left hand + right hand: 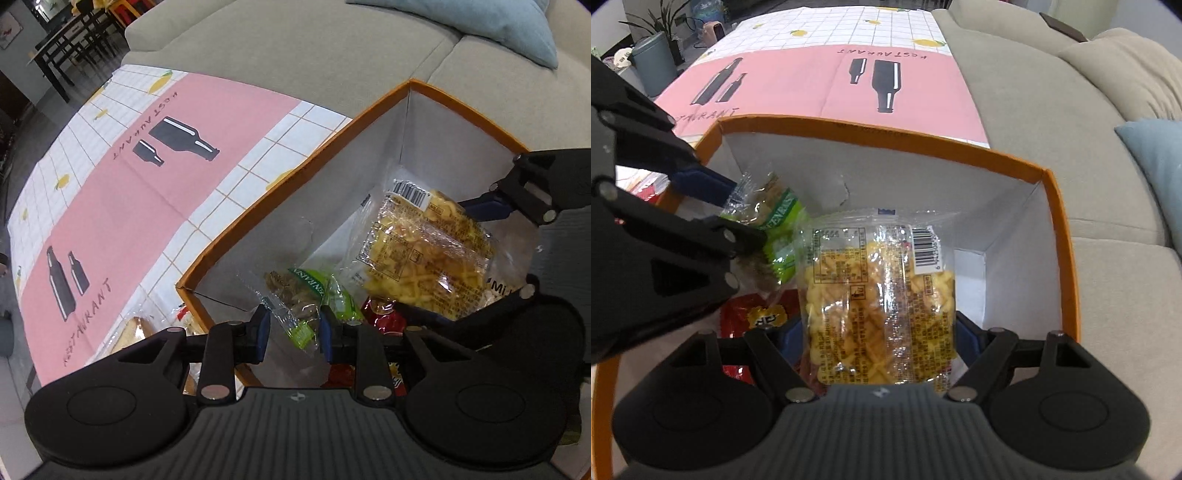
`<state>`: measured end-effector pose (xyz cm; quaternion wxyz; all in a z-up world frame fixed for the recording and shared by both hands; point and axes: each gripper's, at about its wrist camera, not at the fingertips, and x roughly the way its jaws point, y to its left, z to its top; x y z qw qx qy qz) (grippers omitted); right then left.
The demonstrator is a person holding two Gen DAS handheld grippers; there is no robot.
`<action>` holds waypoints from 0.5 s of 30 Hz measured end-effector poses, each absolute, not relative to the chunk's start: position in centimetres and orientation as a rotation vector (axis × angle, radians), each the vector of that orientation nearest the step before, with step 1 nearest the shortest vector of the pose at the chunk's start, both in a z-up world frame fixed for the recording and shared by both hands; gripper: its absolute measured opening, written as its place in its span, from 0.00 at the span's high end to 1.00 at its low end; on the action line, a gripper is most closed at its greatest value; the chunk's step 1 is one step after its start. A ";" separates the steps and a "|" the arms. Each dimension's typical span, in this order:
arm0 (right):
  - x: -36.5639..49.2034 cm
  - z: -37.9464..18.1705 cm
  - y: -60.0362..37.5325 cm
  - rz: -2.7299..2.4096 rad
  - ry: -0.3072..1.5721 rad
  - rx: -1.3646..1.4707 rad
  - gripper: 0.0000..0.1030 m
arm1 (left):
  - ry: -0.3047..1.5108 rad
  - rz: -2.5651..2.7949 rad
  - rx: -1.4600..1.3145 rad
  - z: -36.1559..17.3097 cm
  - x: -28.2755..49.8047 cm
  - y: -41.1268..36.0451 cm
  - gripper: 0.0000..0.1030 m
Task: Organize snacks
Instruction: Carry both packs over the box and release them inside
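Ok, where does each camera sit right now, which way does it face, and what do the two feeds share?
Left wrist: on the left gripper, looking steeply down into the orange-rimmed box; its fingers flank a green snack packet; right gripper enters at right.
Right wrist: on the right gripper, looking down into the same box, jaws around a clear bag of yellow snacks; left gripper enters at left.
Shared: box, both packets, red packet, pink tablecloth, sofa.

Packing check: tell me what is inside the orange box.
In the orange box: a red packet at the bottom, plus a green packet and yellow snack bag held by grippers. Anything beneath is covered.
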<state>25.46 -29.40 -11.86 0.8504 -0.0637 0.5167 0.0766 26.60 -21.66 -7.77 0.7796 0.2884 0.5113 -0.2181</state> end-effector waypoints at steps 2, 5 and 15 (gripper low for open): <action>25.5 -12.1 -29.2 0.151 1.085 -0.150 0.26 | 1.113 -0.479 0.618 -7.7 26.5 -21.6 0.64; 25.4 -12.1 -29.0 0.158 1.079 -0.150 0.23 | 1.118 -0.490 0.605 -7.5 26.4 -21.5 0.61; 23.6 -9.7 -29.1 0.195 1.015 -0.110 0.22 | 1.039 -0.507 0.549 -4.5 25.3 -20.5 0.61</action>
